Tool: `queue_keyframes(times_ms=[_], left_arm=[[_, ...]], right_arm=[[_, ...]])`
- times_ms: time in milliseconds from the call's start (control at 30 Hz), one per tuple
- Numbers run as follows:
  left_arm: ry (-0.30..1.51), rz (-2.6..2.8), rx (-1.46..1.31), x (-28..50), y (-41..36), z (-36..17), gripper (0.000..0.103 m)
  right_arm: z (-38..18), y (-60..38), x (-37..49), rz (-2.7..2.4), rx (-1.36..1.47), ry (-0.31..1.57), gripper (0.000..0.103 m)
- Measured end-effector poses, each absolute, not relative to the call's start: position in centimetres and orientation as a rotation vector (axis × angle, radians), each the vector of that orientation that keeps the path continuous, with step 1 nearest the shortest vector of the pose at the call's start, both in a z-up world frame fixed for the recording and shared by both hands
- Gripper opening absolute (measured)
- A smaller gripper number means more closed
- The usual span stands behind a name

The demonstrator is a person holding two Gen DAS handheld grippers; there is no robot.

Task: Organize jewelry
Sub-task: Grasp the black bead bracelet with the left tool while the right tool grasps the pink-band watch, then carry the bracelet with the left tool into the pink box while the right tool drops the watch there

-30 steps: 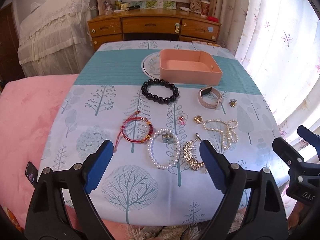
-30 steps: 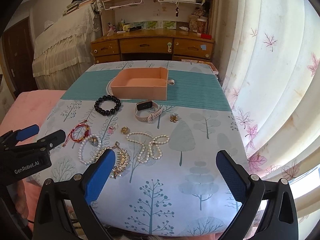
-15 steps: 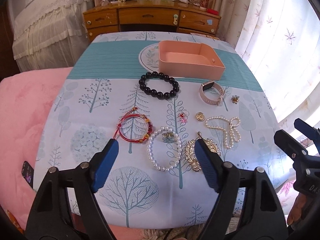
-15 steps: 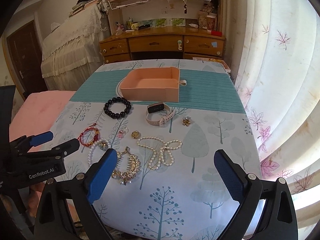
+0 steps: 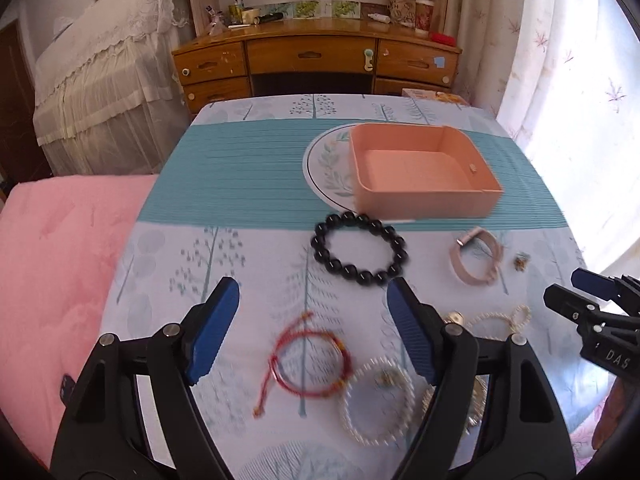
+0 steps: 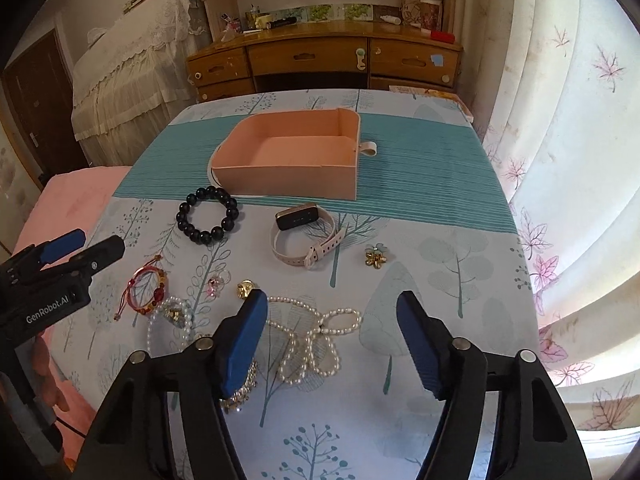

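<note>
Your left claw (image 5: 312, 320) hung over the near part of the counter (image 5: 240, 184) with its jaws apart and nothing between the pads; the red cord bracelet (image 5: 310, 364) lay on the cloth just below the gap, untouched. Beside it to the right sat the white pearl bracelet (image 5: 376, 400), partly hidden behind your claw's right finger. Farther off, the black bead bracelet (image 5: 360, 248) lay just in front of the pink box (image 5: 424, 168), which stood open-topped and empty on the teal band of the cloth, overlapping a round white plate (image 5: 324, 164). The pink watch (image 5: 476, 258) lay to the right of the black beads.

Your right claw (image 6: 332, 332) had just been closing, yet its jaws stood apart with no pad pressing on anything; the pearl bow necklace (image 6: 316, 332) lay on the cloth between the two blue pads. A gold comb-like piece (image 6: 240, 392) showed only in part under the left finger, blurred enough that you could not tell its exact shape. A small gold charm (image 6: 245, 289) lay just beyond that finger's tip, with a pink charm (image 6: 216, 285) beside it, and a gold flower clip (image 6: 375, 257) sat apart on the right, near the watch strap
</note>
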State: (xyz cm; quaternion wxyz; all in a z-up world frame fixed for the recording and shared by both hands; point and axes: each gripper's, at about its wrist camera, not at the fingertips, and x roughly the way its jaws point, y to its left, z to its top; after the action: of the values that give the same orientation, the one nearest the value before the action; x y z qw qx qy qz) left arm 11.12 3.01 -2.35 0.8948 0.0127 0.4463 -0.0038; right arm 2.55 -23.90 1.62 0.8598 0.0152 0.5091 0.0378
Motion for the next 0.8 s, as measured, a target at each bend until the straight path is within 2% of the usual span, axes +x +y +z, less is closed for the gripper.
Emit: queue_keyframes(times_ms=[133, 300, 333, 433, 533, 600, 700, 800], left_arm=[[1.056, -0.064, 0.026, 15.9, 3.9, -4.2, 0.074], [1.13, -0.059, 0.067, 19.9, 4.2, -6.7, 0.074], [1.153, -0.068, 0.057, 20.7, 4.4, -7.2, 0.073], [1.196, -0.071, 0.077, 22.5, 4.4, -8.8, 0.063], [1.218, -0.082, 0.096, 23.9, 4.1, -10.0, 0.062], [1.236, -0.089, 0.098, 24.6, 3.8, -10.8, 0.059], [1.23, -0.107, 0.115, 25.1, 3.1, -11.0, 0.051], [1.239, -0.157, 0.099, 25.3, 2.6, -11.1, 0.025]], right_arm=[[-0.8, -25.1, 7.4, 0.101, 0.189, 1.166, 0.057], [-4.4, -26.0, 11.8, 0.073, 0.351, 1.276, 0.05], [-4.9, -26.0, 12.4, 0.062, 0.357, 1.287, 0.049], [-6.3, -25.5, 13.7, 0.025, 0.337, 1.314, 0.043], [-6.8, -24.2, 14.3, -0.001, 0.27, 1.308, 0.038], [-7.1, -23.5, 14.4, -0.022, 0.221, 1.304, 0.028], [-7.4, -22.3, 14.3, -0.037, 0.149, 1.292, 0.02], [-7.5, -21.8, 14.2, -0.028, 0.126, 1.279, 0.012]])
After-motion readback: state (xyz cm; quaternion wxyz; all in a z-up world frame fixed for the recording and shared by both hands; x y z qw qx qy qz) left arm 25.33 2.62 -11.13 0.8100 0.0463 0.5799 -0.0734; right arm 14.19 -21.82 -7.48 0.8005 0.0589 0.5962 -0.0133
